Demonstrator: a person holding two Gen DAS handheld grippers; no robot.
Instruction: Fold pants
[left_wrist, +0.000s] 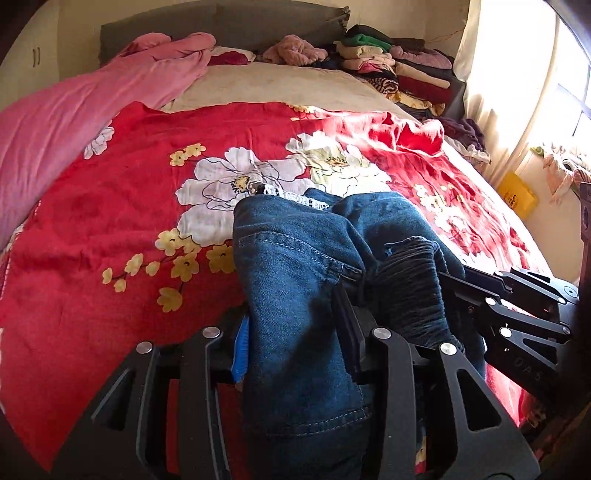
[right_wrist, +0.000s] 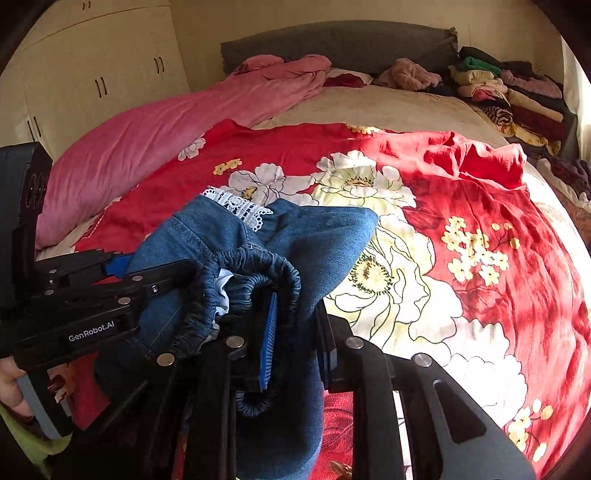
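1. Pants (left_wrist: 295, 266) – blue denim with an elastic waistband and a strip of white lace (right_wrist: 236, 206); bunched and lifted above the red floral bedspread (left_wrist: 110, 236), hanging between both tools
2. Left gripper (left_wrist: 295, 332) – jaws narrow, closed on a fold of denim that runs down between them
3. Right gripper (right_wrist: 295, 332) – jaws narrow, blue ribbed pad pressed against the gathered waistband, fabric draped through the gap
4. A hand (right_wrist: 11, 387) at the left gripper's handle, seen in the right wrist view
5. Background – pink quilt (left_wrist: 74, 110), stacked folded clothes (left_wrist: 399, 70) by the headboard, wardrobe (right_wrist: 92, 74)
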